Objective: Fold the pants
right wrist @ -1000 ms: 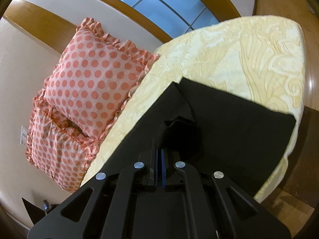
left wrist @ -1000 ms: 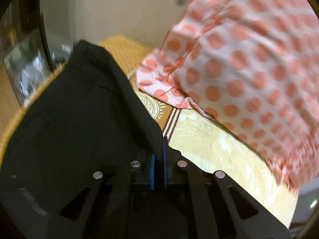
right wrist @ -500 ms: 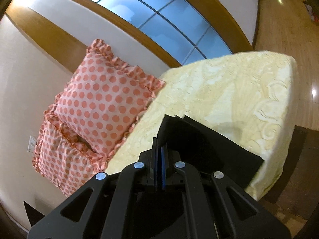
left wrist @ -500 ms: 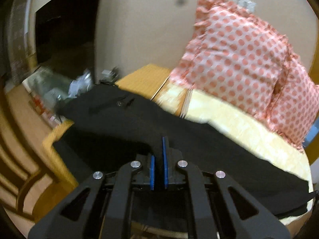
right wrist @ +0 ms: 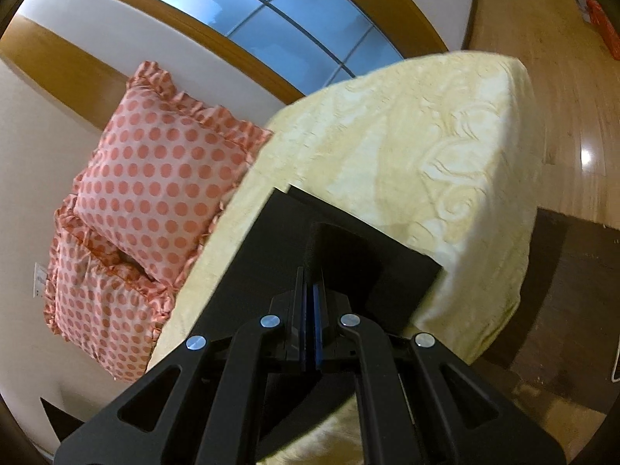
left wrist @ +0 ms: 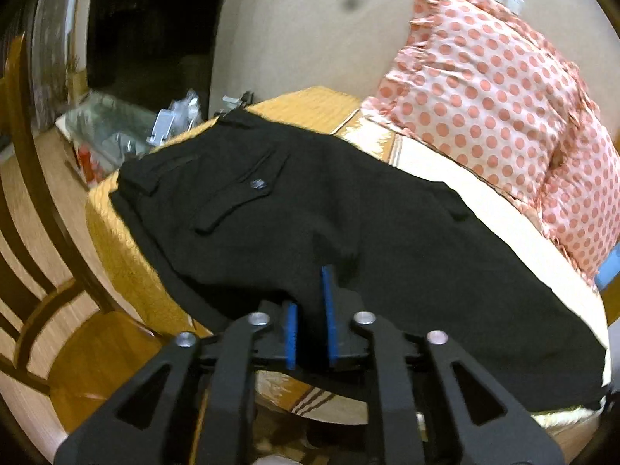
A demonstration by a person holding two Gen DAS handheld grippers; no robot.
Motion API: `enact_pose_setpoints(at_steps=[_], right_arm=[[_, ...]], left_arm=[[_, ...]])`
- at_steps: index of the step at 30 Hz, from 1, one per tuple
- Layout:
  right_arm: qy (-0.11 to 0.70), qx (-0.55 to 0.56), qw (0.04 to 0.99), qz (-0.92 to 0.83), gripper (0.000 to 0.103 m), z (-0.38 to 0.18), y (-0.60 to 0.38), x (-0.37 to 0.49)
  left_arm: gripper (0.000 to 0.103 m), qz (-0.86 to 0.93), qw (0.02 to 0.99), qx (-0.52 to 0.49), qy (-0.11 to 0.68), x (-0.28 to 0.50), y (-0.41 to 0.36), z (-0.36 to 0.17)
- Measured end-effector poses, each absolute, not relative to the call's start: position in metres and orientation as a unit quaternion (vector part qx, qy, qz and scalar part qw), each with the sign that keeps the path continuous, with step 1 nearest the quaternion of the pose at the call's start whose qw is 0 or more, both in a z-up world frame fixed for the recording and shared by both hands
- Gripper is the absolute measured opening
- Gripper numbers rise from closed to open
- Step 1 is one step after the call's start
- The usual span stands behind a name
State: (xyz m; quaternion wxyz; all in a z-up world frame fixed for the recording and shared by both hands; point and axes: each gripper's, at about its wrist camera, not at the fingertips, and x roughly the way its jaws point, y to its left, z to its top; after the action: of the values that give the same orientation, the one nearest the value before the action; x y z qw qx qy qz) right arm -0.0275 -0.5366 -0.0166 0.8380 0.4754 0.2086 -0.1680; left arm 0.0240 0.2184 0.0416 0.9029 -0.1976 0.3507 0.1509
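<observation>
Black pants lie spread across the yellow bedspread, back pockets up, waist toward the far left. My left gripper stands at the near edge of the pants with its blue pads slightly apart around a fold of the black cloth. In the right wrist view the leg end of the pants lies on the bedspread. My right gripper is shut on the black cloth there.
Two pink polka-dot pillows lean on the wall behind the bed; they also show in the right wrist view. A wooden chair stands left of the bed. Clutter lies beyond the bed's corner. Wooden floor lies right.
The pants came down from hanging in the air to lying flat on the bed. My left gripper's pads have parted slightly. The right gripper moved back toward the near edge.
</observation>
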Motion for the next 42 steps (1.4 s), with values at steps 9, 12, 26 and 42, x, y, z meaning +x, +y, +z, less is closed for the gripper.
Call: enact_pose_setpoints(at_steps=[9,12,26,42], right_arm=[[0.210,0.473,0.834,-0.191,0.003,-0.021,-0.533,-0.038],[0.214,0.477,0.830,-0.196,0.002,-0.027,-0.533,-0.039],[0.223,0.408,0.853,-0.239,0.053,-0.003,-0.521,-0.051],[0.220,0.360,0.867,-0.263,0.049,-0.011,-0.514,-0.044]], left_arm=[[0.046,0.128,0.909,-0.235,0.320,0.011,0.228,0.040],[0.042,0.140,0.909,-0.225,0.321,0.011,0.224,0.037],[0.075,0.164,0.932,-0.191,0.261,-0.033,0.216,0.052],[0.094,0.117,0.949,-0.067,0.286,0.025,0.160,0.037]])
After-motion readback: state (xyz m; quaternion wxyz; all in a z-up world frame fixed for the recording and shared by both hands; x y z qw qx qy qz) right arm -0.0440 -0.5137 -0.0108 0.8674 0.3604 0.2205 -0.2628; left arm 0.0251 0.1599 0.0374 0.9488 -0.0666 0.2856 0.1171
